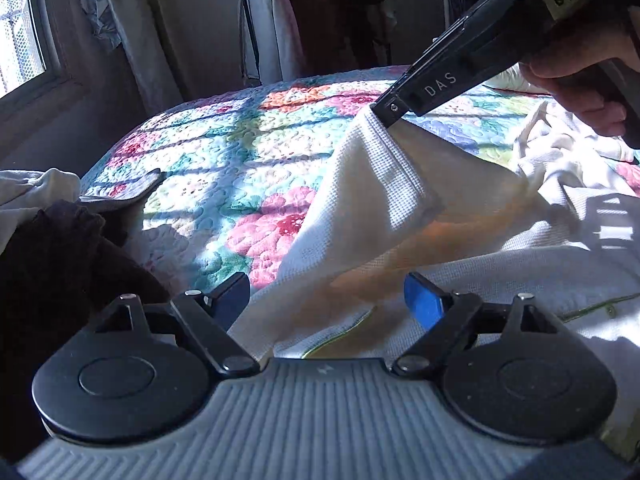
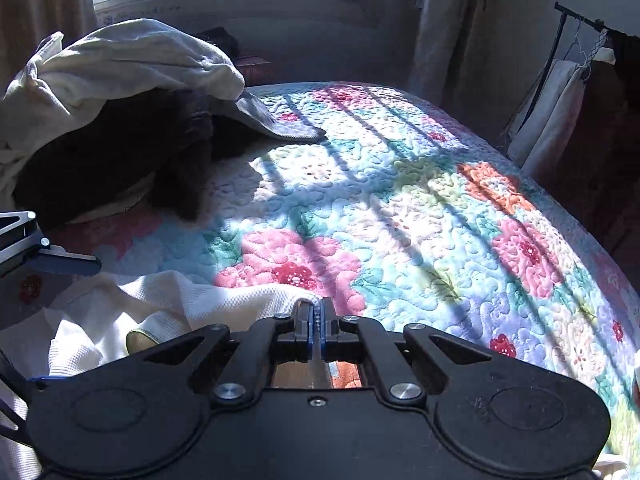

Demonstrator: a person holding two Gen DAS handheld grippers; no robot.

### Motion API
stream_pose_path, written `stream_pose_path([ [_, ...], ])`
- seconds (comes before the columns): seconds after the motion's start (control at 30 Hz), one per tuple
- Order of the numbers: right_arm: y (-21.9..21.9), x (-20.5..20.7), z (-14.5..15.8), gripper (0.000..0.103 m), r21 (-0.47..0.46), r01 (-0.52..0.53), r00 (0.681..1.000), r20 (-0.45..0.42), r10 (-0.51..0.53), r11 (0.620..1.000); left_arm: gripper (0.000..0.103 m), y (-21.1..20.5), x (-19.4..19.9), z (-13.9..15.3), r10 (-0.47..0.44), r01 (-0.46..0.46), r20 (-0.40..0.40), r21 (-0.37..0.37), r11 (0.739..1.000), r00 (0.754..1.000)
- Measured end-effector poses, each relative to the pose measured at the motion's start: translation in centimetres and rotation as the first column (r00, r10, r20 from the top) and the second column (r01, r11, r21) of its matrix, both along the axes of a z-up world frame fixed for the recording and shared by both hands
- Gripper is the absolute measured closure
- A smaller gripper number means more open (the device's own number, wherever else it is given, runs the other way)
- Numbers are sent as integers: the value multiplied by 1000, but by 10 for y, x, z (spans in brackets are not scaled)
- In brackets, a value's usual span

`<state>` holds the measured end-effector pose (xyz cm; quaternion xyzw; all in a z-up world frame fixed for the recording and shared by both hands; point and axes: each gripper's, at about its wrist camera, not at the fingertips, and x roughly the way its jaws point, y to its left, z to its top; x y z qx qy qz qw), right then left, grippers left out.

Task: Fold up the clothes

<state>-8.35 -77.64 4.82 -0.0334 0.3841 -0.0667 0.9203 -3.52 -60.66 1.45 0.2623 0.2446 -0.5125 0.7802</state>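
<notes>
Left tongs [image 1: 326, 294]: spread, empty, just above white garment [image 1: 400, 208].
Right tongs [image 2: 318, 316]: pinching garment's raised corner, toward bed's [image 2: 440, 208] far edge.

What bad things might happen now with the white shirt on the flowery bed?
1. The right gripper pinches only a thin hem of the white garment, so it may slip out when lifted.
2. The left gripper is open and holds nothing, so the cloth hangs from one point and might twist or bunch instead of folding flat.
3. The pile of unfolded clothes sits nearby on the quilt; a swinging garment might snag it.
</notes>
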Motion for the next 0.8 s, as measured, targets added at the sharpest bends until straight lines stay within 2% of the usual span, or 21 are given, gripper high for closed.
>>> stream_pose_path([
  [0.13, -18, 18, 11, 101, 16, 32, 997, 77, -33, 999, 19, -37, 9, -7, -48, 46, 49, 30, 998, 998],
  [0.2, -33, 29, 16, 101, 61, 61, 991, 114, -67, 996, 19, -55, 11, -10, -45, 41, 95, 49, 998, 994],
  [0.27, -46, 40, 12, 101, 100, 79, 989, 114, -90, 992, 19, -71, 19, -13, -35, 27, 134, 67, 997, 990],
  [0.33, -59, 50, 6, 101, 139, 96, 988, 109, -112, 986, 17, -84, 30, -14, -11, 1, 132, 77, 997, 991],
  [0.4, -73, 61, 1, 100, 177, 114, 986, 104, -133, 978, 14, -100, 52, -22, 67, -80, 105, 125, 989, 992],
  [0.5, -98, 65, -21, 91, 284, 177, 979, 44, -197, 942, 14, -111, 93, -38, 209, -215, 54, 192, 957, 976],
  [0.57, -110, 55, -27, 78, 309, 198, 975, 37, -220, 930, 14, -107, 121, -46, 286, -281, 3, 197, 939, 958],
  [0.6, -117, 49, -29, 62, 322, 202, 975, 25, -221, 925, 14, -104, 131, -48, 315, -305, -20, 193, 932, 949],
  [0.63, -124, 43, -32, 56, 334, 206, 975, 12, -222, 920, 14, -98, 136, -46, 319, -306, -52, 173, 936, 946],
  [0.73, -145, 19, -40, 55, 404, 186, 980, -14, -197, 895, 14, -83, 145, -38, 305, -293, -139, 104, 951, 942],
  [0.8, -148, 14, -47, 53, 385, 163, 987, -55, -153, 909, 14, -77, 135, -26, 208, -206, -171, 29, 978, 963],
])
